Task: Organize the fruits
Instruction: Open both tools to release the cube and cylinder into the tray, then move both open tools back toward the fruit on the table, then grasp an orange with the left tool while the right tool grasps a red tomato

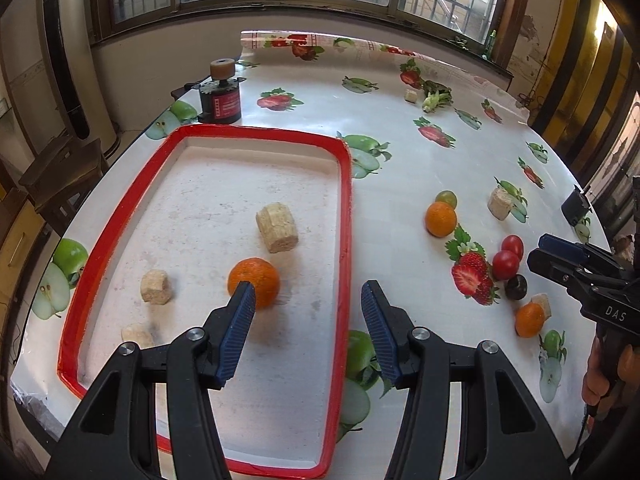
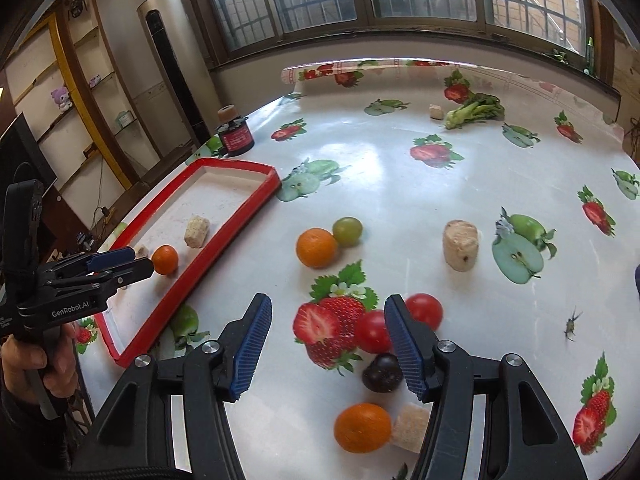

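Observation:
A red-rimmed tray (image 1: 346, 216) (image 2: 236, 216) on the fruit-print table holds one orange (image 1: 256, 280) (image 2: 165, 259) and three beige cork-like chunks (image 1: 277, 227). My left gripper (image 1: 307, 296) (image 2: 128, 260) hovers open over the tray, just right of that orange, holding nothing. My right gripper (image 2: 328, 308) (image 1: 560, 256) is open above loose fruit right of the tray: two red tomatoes (image 2: 424, 310), a dark plum (image 2: 382, 372), an orange (image 2: 362, 427) against a beige chunk (image 2: 410, 428). Farther off lie another orange (image 2: 317, 247) and a green fruit (image 2: 347, 231).
A beige cork cylinder (image 2: 460, 245) stands right of the fruit. A black jar (image 1: 220, 100) topped by a cork sits behind the tray. A leafy green vegetable (image 2: 476, 112) and a small chunk lie at the far side. A person's hands hold both grippers.

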A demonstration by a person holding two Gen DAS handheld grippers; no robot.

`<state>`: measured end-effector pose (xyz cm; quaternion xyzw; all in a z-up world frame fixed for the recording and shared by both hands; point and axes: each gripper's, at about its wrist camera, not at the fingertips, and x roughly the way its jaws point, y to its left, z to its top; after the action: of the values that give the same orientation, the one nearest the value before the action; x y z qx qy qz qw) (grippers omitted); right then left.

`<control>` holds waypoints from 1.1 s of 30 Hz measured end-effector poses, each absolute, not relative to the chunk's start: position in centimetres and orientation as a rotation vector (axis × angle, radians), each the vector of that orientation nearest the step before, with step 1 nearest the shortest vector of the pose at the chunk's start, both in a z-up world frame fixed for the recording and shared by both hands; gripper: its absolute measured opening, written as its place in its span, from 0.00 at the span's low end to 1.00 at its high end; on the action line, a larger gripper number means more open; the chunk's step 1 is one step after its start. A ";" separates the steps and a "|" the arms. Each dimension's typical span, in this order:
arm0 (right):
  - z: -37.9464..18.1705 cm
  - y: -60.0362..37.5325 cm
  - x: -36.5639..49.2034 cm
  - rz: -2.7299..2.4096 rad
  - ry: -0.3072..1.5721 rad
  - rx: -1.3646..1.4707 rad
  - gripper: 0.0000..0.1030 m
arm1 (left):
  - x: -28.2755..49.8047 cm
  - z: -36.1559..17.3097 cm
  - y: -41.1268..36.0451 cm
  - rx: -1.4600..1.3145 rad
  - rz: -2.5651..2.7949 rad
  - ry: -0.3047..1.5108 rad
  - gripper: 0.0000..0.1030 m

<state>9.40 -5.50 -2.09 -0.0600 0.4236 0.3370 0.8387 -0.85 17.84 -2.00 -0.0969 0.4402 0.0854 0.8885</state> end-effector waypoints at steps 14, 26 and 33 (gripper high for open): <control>-2.7 -11.6 9.7 0.600 0.909 -0.075 0.59 | 0.2 -2.0 14.4 -0.177 0.108 0.927 0.52; -3.3 -12.3 10.1 0.596 0.913 -0.063 0.59 | 1.3 -2.3 12.9 -0.168 0.080 0.940 0.52; -4.1 -11.3 11.1 0.600 0.923 -0.074 0.56 | 3.3 -2.8 12.0 -0.174 0.050 0.953 0.52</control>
<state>11.11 -11.34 -4.08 -0.0351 0.4383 0.2852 0.8517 3.31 12.02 -2.75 -0.0838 0.4579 0.0241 0.8847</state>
